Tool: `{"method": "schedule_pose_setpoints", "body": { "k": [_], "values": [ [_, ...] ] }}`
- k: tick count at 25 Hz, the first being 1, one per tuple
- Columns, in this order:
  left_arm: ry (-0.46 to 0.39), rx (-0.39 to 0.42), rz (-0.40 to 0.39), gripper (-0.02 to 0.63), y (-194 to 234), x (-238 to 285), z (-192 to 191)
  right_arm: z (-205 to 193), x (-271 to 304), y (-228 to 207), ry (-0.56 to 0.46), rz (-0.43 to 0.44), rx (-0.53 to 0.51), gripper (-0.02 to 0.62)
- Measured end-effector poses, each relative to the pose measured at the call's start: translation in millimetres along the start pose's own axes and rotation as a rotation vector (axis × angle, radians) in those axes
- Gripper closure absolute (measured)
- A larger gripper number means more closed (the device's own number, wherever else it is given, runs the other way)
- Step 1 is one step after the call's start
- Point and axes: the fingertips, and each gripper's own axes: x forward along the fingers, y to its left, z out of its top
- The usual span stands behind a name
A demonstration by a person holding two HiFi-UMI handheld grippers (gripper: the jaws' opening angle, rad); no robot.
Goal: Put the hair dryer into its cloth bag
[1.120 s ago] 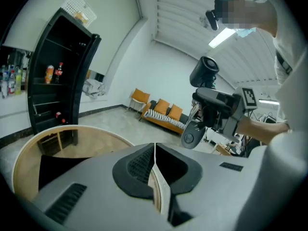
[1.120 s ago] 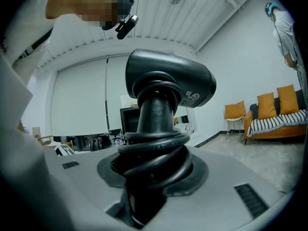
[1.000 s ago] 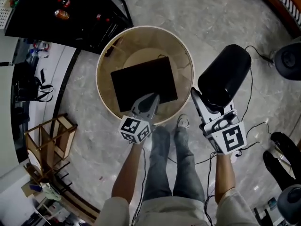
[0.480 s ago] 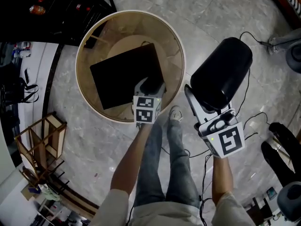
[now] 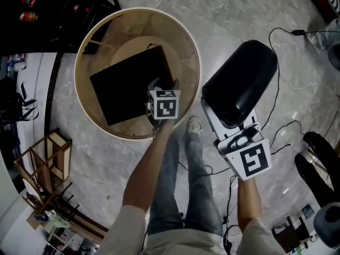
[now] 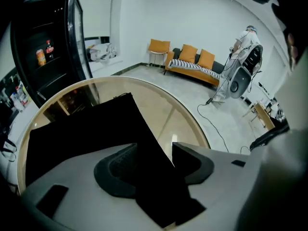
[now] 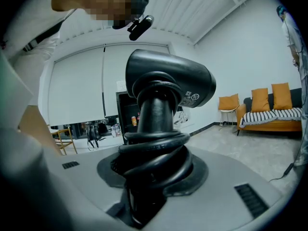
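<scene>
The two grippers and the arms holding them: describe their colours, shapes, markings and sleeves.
Both the left gripper and right gripper have light grey bodies with dark textured pads. Each carries a white cube printed with black square markers. The person wears short, light-coloured sleeves.

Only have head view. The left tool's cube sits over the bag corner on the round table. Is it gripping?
Observer: No. In the left gripper view the left tool has its jaws apart. They have just been opening, and the cloth bag has its corner lying loose between them.
Operator: Right tool's hold on the dryer?
Observer: In the right gripper view the right tool is shut on the hair dryer at its handle, over the cord coiled round it.
Operator: Anyone else in the room?
Observer: Yes. The left gripper view shows a person standing at the far wall, near the sofa.
</scene>
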Motion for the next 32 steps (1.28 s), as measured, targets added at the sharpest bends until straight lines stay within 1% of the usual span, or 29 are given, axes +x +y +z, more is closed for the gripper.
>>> {"method": "schedule_pose_setpoints", "body": {
  "k": [1, 3, 9, 14, 16, 19, 21, 23, 25, 27, 29, 32],
  "values": [
    [0.004, -0.008, 0.000, 0.359, 1, 2, -1, -2, 0, -1, 0.001, -0.001, 0.004, 0.414],
    [-0.007, -0.016, 0.001, 0.399, 3, 4, -1, -4, 0, -4, 0.004, -0.002, 0.008, 0.414],
    [-0.033, -0.044, -0.027, 0.468, 7, -2, -4, -7, 3, -9, 0.003, -0.014, 0.028, 0.414],
    [-0.037, -0.077, -0.075, 0.474, 3, -6, -8, -13, 7, -10, 0.019, -0.012, 0.029, 0.414],
    [-0.032, -0.047, -0.094, 0.474, -4, -11, -14, -15, 8, -10, 0.019, -0.011, 0.034, 0.414],
    [0.005, 0.040, -0.113, 0.474, -12, -20, -34, -14, 9, -7, 0.017, -0.007, 0.038, 0.414],
    [0.022, 0.056, -0.125, 0.494, -14, -26, -49, -13, 10, -5, 0.016, -0.004, 0.039, 0.414],
    [0.026, 0.052, -0.133, 0.497, -15, -31, -60, -14, 11, -3, 0.017, 0.002, 0.039, 0.414],
    [0.013, 0.033, -0.138, 0.504, -15, -38, -67, -15, 12, -2, 0.019, 0.006, 0.037, 0.414],
    [-0.010, 0.014, -0.145, 0.532, -15, -45, -69, -16, 12, 1, 0.021, 0.009, 0.036, 0.414],
    [-0.024, 0.004, -0.156, 0.532, -15, -50, -69, -18, 11, 3, 0.024, 0.012, 0.037, 0.414],
    [-0.028, -0.011, -0.156, 0.560, -11, -51, -71, -19, 11, 6, 0.023, 0.018, 0.043, 0.414]
  ]
}}
